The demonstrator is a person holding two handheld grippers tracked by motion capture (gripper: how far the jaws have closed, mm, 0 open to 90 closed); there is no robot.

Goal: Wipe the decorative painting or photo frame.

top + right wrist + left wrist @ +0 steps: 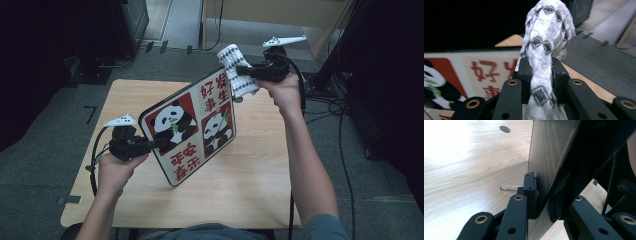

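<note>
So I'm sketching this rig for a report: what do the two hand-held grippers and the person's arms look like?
Both the left gripper and the right gripper are matte black, with bars pinned by brass-ringed pivots. Each carries a pale three-cornered plate on top and trails a black cable. The forearms are bare; a grey-blue short sleeve shows on the right arm.

The tray (pixel 192 127) has a white face with red squares, black-and-white pandas and red characters; its back is dark. The cloth (pixel 237 70) is white with a black zigzag and diamond weave. Both grippers are black. The table (pixel 250 185) is pale wood-grain.
</note>
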